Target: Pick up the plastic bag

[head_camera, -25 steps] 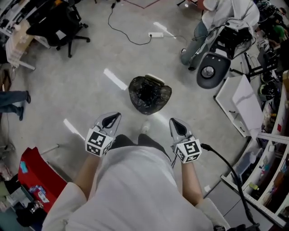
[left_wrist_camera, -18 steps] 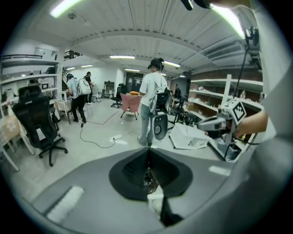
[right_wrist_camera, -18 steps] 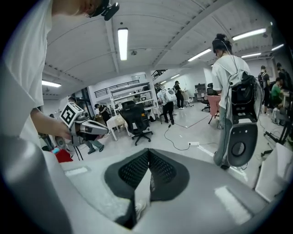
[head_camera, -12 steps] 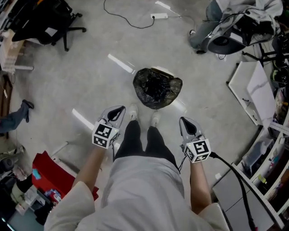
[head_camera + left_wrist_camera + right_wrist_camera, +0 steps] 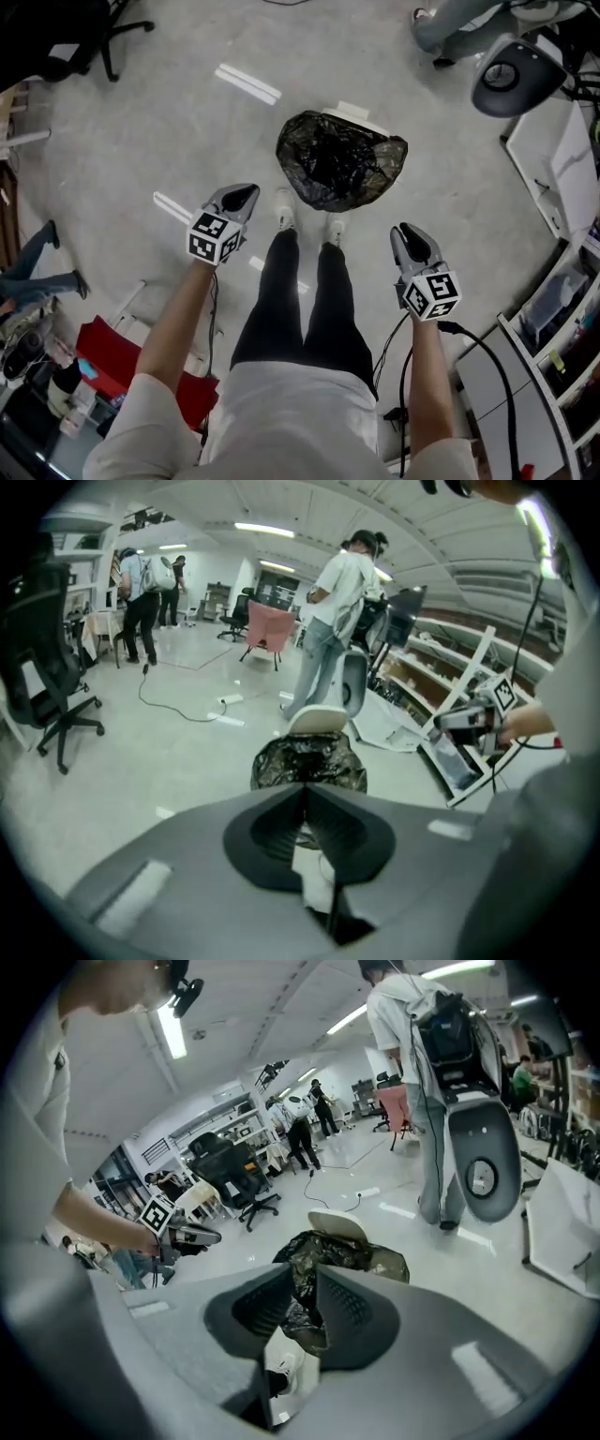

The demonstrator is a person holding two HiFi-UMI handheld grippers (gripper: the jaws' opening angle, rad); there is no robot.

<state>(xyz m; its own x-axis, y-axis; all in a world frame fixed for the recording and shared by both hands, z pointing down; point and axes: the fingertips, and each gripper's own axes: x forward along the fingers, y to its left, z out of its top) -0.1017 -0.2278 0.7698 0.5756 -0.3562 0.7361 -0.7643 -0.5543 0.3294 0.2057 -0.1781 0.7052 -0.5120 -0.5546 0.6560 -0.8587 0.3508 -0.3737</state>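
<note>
The black plastic bag (image 5: 340, 161) sits crumpled and open-mouthed on the concrete floor, just beyond the person's shoes (image 5: 284, 208), with a white lid-like piece (image 5: 362, 113) behind it. My left gripper (image 5: 245, 191) hangs to the bag's left and nearer, shut and empty. My right gripper (image 5: 406, 229) is to the right and nearer; its jaws are opening with a narrow gap and nothing between them. The bag (image 5: 307, 761) lies ahead in the left gripper view, past that gripper's closed tips (image 5: 305, 790). In the right gripper view the bag (image 5: 342, 1252) shows beyond the parted tips (image 5: 305, 1274).
A black office chair (image 5: 56, 37) stands at far left and a red box (image 5: 112, 352) at lower left. White panels (image 5: 562, 159) and shelving (image 5: 553, 319) line the right. A grey round-backed seat (image 5: 520, 70) and another person's legs are at top right. A black cable (image 5: 478, 347) trails from my right gripper.
The person has walked up to the bag, which now lies just ahead of the shoes. Both grippers have moved forward and apart. The right jaws have parted slightly.
</note>
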